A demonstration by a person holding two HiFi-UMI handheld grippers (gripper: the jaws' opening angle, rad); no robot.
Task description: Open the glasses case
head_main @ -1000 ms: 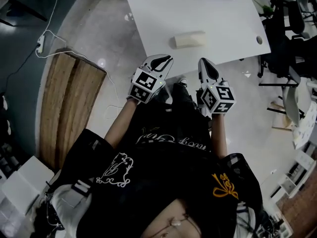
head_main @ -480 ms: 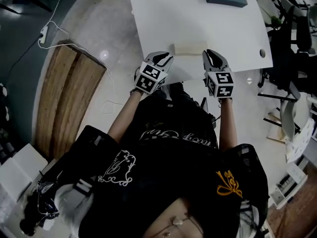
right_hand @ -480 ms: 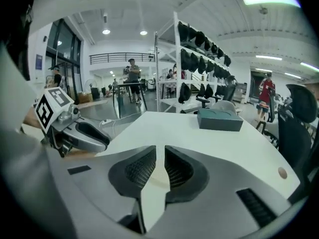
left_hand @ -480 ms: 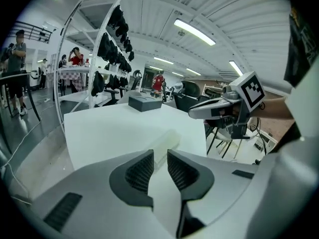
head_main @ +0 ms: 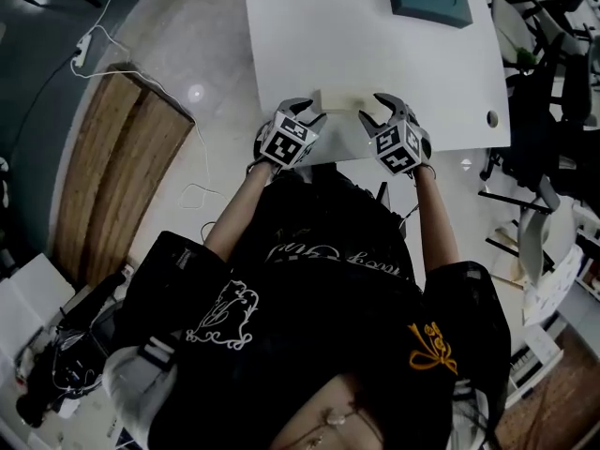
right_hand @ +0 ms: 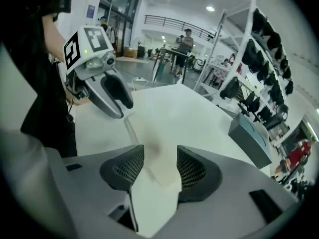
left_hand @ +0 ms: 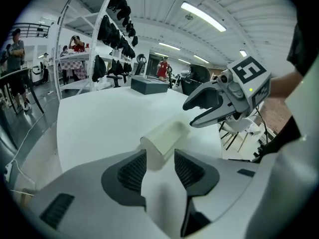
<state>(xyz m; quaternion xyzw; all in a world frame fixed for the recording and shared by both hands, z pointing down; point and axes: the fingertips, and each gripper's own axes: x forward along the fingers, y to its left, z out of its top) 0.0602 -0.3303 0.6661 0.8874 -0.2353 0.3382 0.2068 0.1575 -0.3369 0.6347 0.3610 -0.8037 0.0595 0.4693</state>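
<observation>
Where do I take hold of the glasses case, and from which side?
Take the glasses case by its short ends, coming from the near edge of the table. It lies flat, lengthwise along that edge, long and narrow, so an end probably fits between jaws. The left hand-held gripper and right hand-held gripper are opening, one at each end, pads not yet pressing.

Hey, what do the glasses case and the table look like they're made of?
Glasses case: cream and matte, probably a hard plastic or leatherette shell; it has smooth rounded edges and no shine. Table: likely white laminate or painted board; the top is even and smooth, with no grain.
</observation>
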